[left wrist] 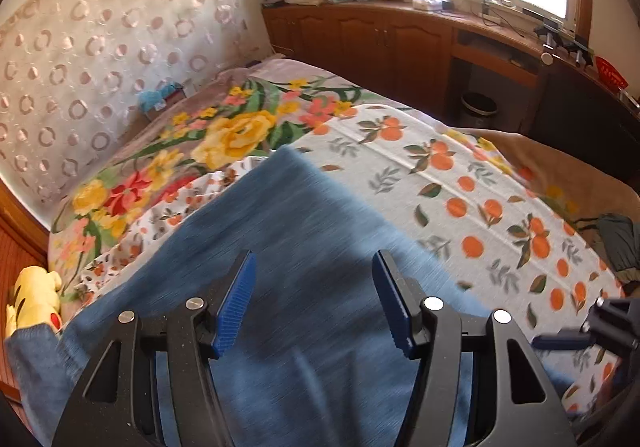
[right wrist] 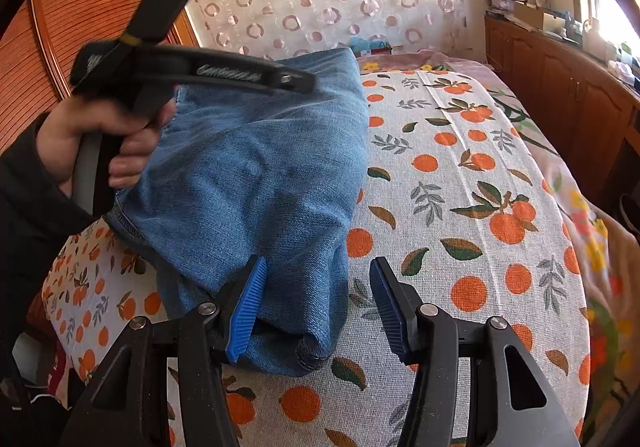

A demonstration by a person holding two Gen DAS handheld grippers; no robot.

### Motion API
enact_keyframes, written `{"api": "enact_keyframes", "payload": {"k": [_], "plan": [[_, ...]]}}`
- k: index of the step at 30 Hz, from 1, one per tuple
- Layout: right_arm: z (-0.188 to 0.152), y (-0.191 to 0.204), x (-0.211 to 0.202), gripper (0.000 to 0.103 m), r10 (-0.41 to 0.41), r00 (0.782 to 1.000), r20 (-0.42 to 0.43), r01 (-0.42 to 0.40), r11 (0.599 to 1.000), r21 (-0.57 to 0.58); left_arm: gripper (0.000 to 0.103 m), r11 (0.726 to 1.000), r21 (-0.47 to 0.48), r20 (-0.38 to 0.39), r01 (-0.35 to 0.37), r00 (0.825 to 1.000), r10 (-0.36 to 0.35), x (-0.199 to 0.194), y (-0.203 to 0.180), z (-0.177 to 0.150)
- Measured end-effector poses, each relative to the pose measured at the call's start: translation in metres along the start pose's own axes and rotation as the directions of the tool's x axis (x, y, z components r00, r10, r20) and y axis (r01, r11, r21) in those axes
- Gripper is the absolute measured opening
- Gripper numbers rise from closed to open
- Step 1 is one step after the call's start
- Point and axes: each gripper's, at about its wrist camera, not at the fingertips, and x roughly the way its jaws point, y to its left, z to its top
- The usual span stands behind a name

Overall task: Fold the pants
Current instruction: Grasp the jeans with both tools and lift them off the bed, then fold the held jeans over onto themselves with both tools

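Note:
Blue denim pants lie folded on the orange-print bedsheet, reaching toward the headboard. My right gripper is open at the near end of the pants. Its left pad rests against the folded corner and its right pad hangs over bare sheet. A hand holds my left gripper above the far left part of the pants. In the left wrist view the left gripper is open over the blurred denim, with nothing pinched between its pads.
A floral blanket covers the bed beyond the sheet. A yellow plush toy lies at the bed's left edge, a dark garment at the right. Wooden cabinets and a bin stand past the bed.

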Motion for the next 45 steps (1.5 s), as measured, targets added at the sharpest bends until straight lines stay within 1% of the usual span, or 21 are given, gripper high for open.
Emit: {"api": "enact_keyframes", "payload": {"k": [2,4,9,11,12,13,14,15,16,17,19,22,24,26,28,30,34,38,41,43,45], "plan": [[0.0,0.001,0.0,0.055,-0.005,1.0,0.002,0.006,1.0,-0.004,0.061,1.0,-0.001,-0.035,0.016,0.999,-0.016,0.011,-0.006,0.011],[-0.001,0.003,0.0,0.055,-0.014,1.0,0.005,0.014,1.0,-0.012,0.061,1.0,0.001,-0.072,0.016,0.997,-0.016,0.024,-0.012,0.021],[-0.003,0.007,-0.001,0.055,-0.033,0.999,0.017,0.034,0.999,-0.034,0.061,0.999,0.013,-0.16,-0.049,0.986,0.051,0.054,-0.019,0.037],[-0.003,0.007,-0.002,0.055,-0.033,0.999,0.016,0.034,0.999,-0.037,0.061,0.997,0.021,-0.178,-0.069,0.981,0.071,0.062,-0.021,0.04],[-0.003,0.007,-0.002,0.055,-0.028,1.0,0.014,0.028,0.999,-0.035,0.055,0.997,0.026,-0.186,-0.079,0.979,0.082,0.064,-0.021,0.039],[-0.003,0.006,-0.002,0.055,-0.02,1.0,0.011,0.02,0.999,-0.032,0.048,0.995,0.034,-0.2,-0.094,0.975,0.099,0.068,-0.021,0.038],[-0.002,0.005,-0.002,0.055,-0.012,1.0,0.008,0.013,0.999,-0.029,0.046,0.995,0.036,-0.208,-0.094,0.973,0.099,0.069,-0.021,0.037],[-0.002,0.004,-0.001,0.051,-0.001,1.0,0.002,0.001,1.0,-0.024,0.042,0.995,0.042,-0.209,-0.09,0.973,0.097,0.069,-0.021,0.035],[-0.001,0.003,0.0,0.048,0.014,1.0,-0.003,-0.014,1.0,-0.019,0.036,0.995,0.047,-0.2,-0.09,0.975,0.097,0.067,-0.021,0.033],[-0.001,0.003,0.001,0.046,0.027,1.0,-0.01,-0.027,1.0,-0.014,0.033,0.995,0.048,-0.189,-0.086,0.977,0.093,0.064,-0.02,0.031],[0.0,0.002,0.004,0.043,0.038,0.999,-0.024,-0.038,0.999,-0.012,0.019,0.996,0.035,-0.173,-0.079,0.981,0.084,0.057,-0.017,0.03],[0.003,0.002,0.009,0.038,0.077,0.996,-0.052,-0.076,0.997,0.015,0.012,0.997,0.009,-0.12,-0.075,0.99,0.075,0.037,-0.012,0.031],[0.006,0.005,0.007,0.021,0.083,0.995,-0.055,-0.084,0.997,-0.002,0.011,0.998,-0.015,-0.081,-0.062,0.995,0.06,0.022,-0.006,0.031],[0.011,0.011,0.001,0.014,0.075,0.997,-0.035,-0.076,0.997,-0.024,0.01,0.998,-0.035,-0.042,-0.056,0.998,0.054,0.004,0.004,0.031],[0.017,0.019,-0.01,0.013,0.075,0.997,0.005,-0.075,0.996,-0.052,0.01,0.996,-0.071,0.001,-0.049,0.999,0.05,-0.014,0.018,0.03],[0.025,0.029,-0.023,0.012,0.095,0.994,0.052,-0.092,0.993,-0.071,0.01,0.991,-0.126,0.044,-0.035,0.998,0.041,-0.036,0.041,0.026],[0.042,0.061,-0.032,0.012,0.149,0.984,0.093,-0.136,0.982,-0.127,0.01,0.98,-0.197,0.091,-0.034,0.994,0.053,-0.068,0.078,0.008],[0.05,0.099,-0.03,0.012,0.204,0.974,0.097,-0.183,0.964,-0.193,0.01,0.964,-0.259,0.116,-0.058,0.989,0.09,-0.093,0.115,-0.024],[0.052,0.126,-0.021,0.012,0.248,0.966,0.074,-0.225,0.947,-0.23,0.01,0.951,-0.299,0.116,-0.077,0.986,0.116,-0.101,0.139,-0.051],[0.053,0.141,-0.015,0.014,0.258,0.964,0.06,-0.236,0.94,-0.245,0.01,0.942,-0.323,0.108,-0.088,0.986,0.129,-0.1,0.152,-0.066],[0.055,0.149,-0.014,0.022,0.272,0.96,0.062,-0.25,0.937,-0.242,0.01,0.932,-0.351,0.1,-0.088,0.986,0.13,-0.098,0.165,-0.084]]}}
